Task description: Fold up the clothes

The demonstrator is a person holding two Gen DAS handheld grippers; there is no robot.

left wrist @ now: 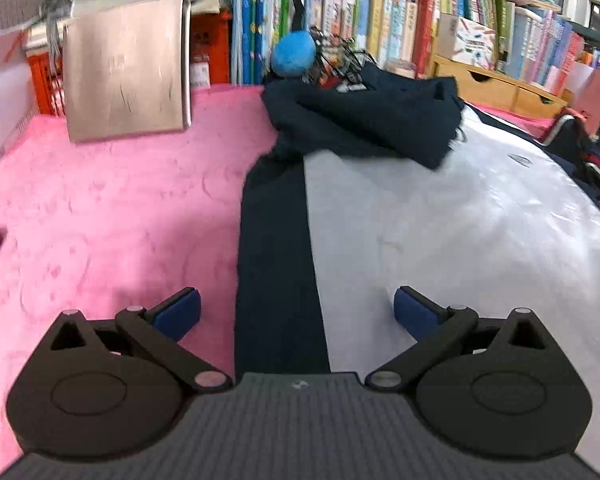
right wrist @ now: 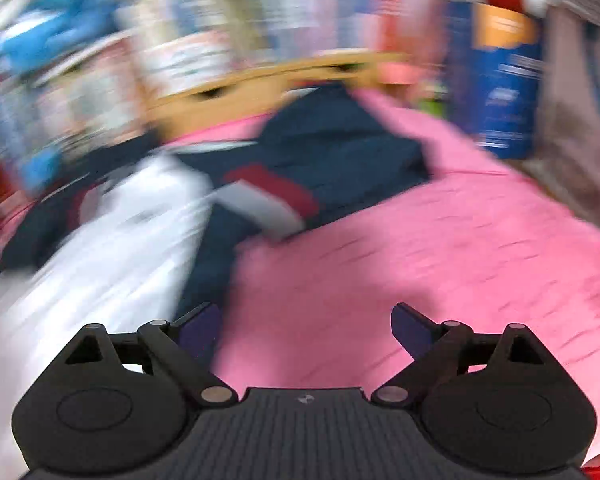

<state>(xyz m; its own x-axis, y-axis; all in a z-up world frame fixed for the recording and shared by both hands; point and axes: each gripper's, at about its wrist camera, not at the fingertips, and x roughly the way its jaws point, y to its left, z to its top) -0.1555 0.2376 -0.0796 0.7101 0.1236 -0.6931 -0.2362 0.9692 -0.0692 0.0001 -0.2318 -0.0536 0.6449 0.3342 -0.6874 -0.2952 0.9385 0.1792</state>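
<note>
Lying flat on the pink blanket [left wrist: 112, 200], the jacket [left wrist: 420, 216] shows us a broad white panel edged by a navy strip, with a navy part bunched in a heap across its far end. From the right wrist view, which is badly smeared, we see the same jacket [right wrist: 112, 236] at the left, with a navy sleeve crossed by a red and a white band stretched out over the blanket [right wrist: 440, 248].

We hold the left gripper [left wrist: 296, 312] above the jacket's near edge, its jaws wide apart with the navy strip under the gap and nothing pinched. We hold the right gripper [right wrist: 306, 328] over bare blanket just beside the jacket's navy edge, its jaws also spread wide and empty.

Beyond the jacket we see a blue ball [left wrist: 294, 54], a brown cardboard sheet [left wrist: 126, 68] leaning upright, an orange crate [left wrist: 46, 80] behind it, a wooden drawer unit [left wrist: 496, 84] and shelves of books [left wrist: 388, 16].
</note>
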